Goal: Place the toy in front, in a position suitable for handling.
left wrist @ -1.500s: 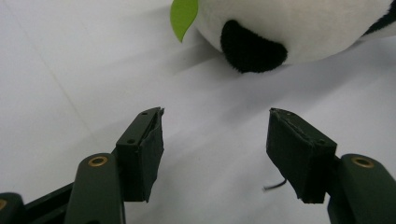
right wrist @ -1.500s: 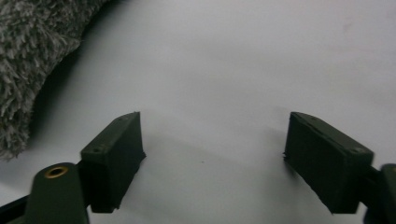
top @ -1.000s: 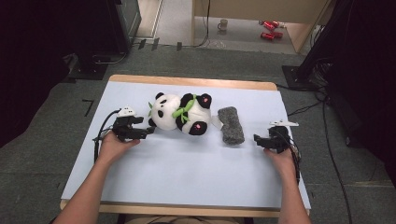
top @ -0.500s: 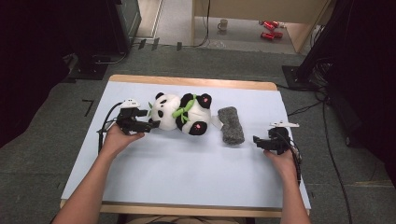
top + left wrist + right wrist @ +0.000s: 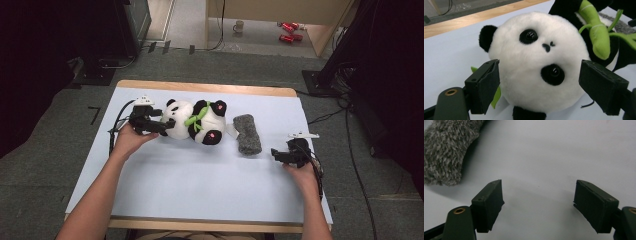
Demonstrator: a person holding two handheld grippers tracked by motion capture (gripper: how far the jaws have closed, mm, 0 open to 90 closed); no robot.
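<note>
Panda [image 5: 195, 121] lay on the far left part of the table [image 5: 200, 195], its long axis running left to right, head to the left, feet toward the grey sock [image 5: 247, 133] just beside it on the right. In the high view, our left gripper [image 5: 165, 125] had moved up to the head since a second ago; before, it sat a little nearer us and apart. Our right gripper [image 5: 275, 154] stayed right of the sock, on bare cloth.

In the left gripper view, the panda's [image 5: 536, 65] face looked up and the wide jaws, which had just been opening, flanked the head without pressing; we judged a grasp was being lined up.

In the right gripper view, the jaws stood wide with nothing between, having just opened further; the sock [image 5: 446, 150] lay at far left.
</note>
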